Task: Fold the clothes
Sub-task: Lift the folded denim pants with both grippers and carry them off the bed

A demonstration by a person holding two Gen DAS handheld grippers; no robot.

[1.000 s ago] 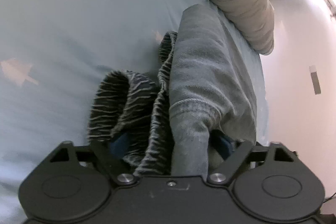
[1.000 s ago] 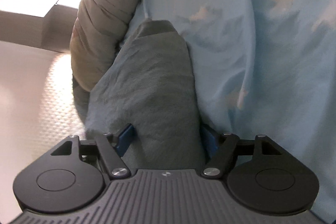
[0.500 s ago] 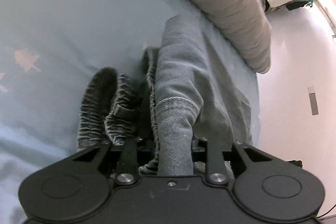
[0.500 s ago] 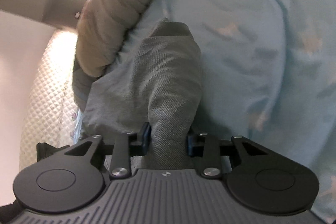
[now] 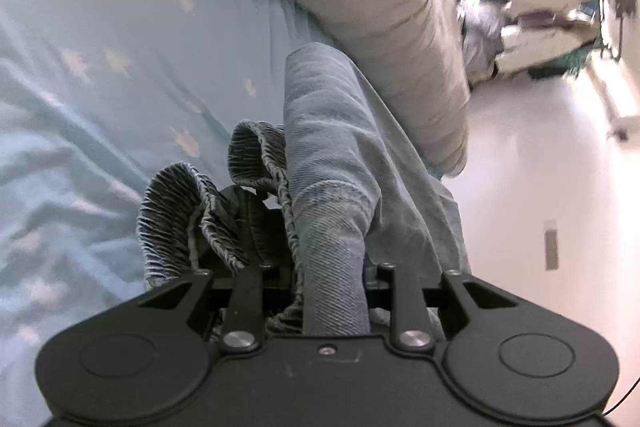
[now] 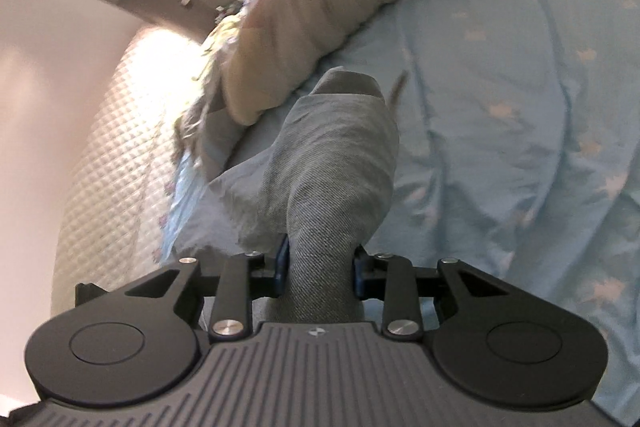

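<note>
Blue bedsheet, denim garment pinched in both claws, apparently lifted.

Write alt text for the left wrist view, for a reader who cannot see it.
The left gripper is shut on a bunched grey-blue denim garment beside its gathered elastic waistband, lifting it over a light blue bedsheet with pale tree prints. A rolled beige quilt lies behind, along the bed's edge, with pale floor to the right.

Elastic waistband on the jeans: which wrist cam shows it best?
Left wrist. The gathered waistband bunches beside the left gripper, which is shut on the jeans. The right wrist view shows only plain denim in the right gripper.
</note>
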